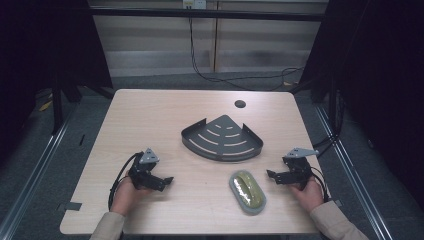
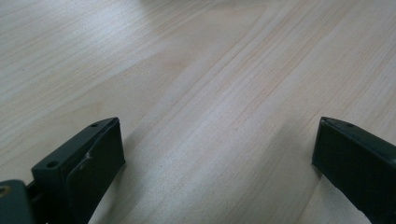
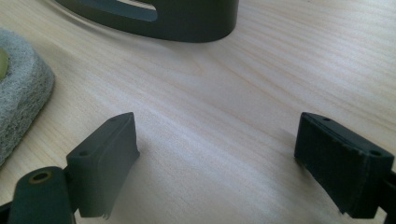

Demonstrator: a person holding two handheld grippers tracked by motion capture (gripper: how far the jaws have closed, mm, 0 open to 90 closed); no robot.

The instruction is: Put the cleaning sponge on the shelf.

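On the pale wood-grain table (image 1: 165,110), as seen from the high view, all positions are given relative to the dark grey quarter-round metal corner shelf (image 1: 222,138), which lies flat near the table's centre with its curved slotted rim toward the person. Left of and nearer than the shelf, the left gripper (image 1: 167,181) rests low over the tabletop in the person's left hand (image 1: 127,192), its jaws pointing toward the middle of the table. In the left gripper view, its two black jaws stand wide apart with bare wood between them and nothing held. Just in front of the shelf and slightly to its right lies the oval grey felt scouring pad with a yellow-green top (image 1: 247,191), flat and apart from the shelf. Right of the pad, and well to the right of the shelf, the right gripper (image 1: 270,174) is held in the person's right hand (image 1: 308,192), pointing toward the pad without touching it. In the right gripper view, its jaws are spread wide over bare wood, empty, with the pad's felt edge at left and the shelf's rim beyond.
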